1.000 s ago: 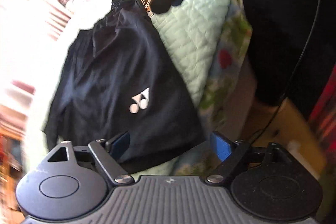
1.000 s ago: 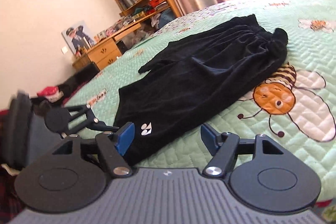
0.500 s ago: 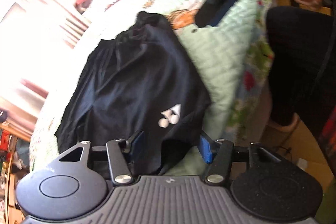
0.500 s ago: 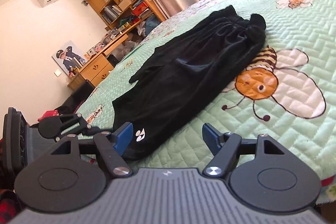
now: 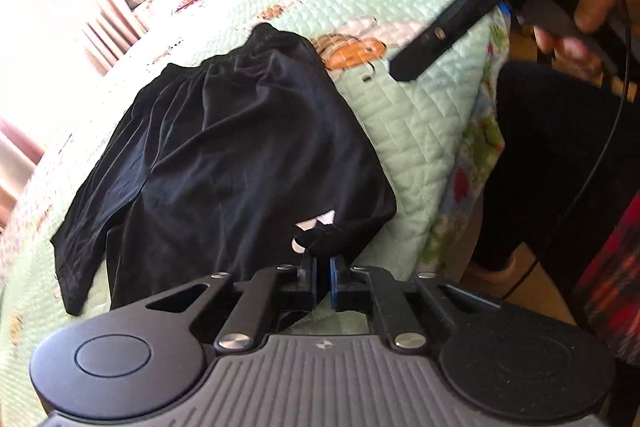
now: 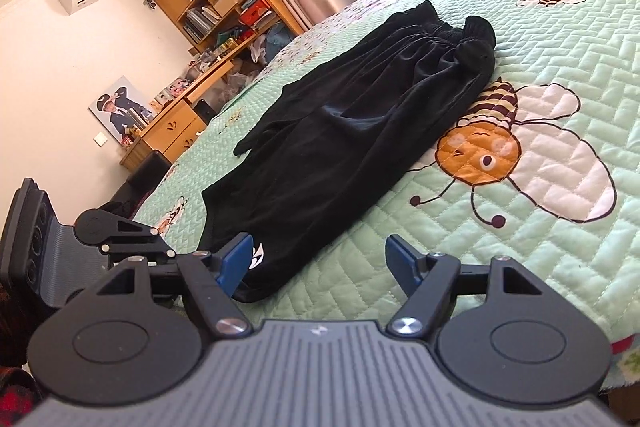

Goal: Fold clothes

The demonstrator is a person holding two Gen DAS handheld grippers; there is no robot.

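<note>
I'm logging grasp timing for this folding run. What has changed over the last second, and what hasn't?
The left gripper moved in on the near hem of the black shorts and closed; its fingers now pinch a bunch of fabric by the white logo. The right gripper eased closer to the hem but remains open, gripping nothing. The shorts still lie spread on the green bee quilt.

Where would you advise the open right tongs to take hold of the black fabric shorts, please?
On the near hem corner of the black fabric shorts, right of the white logo. It lies flat at the edge of the green quilted bedspread, between the right tongs, so come in low from the bedside. The left tongs already pinch the hem.
</note>
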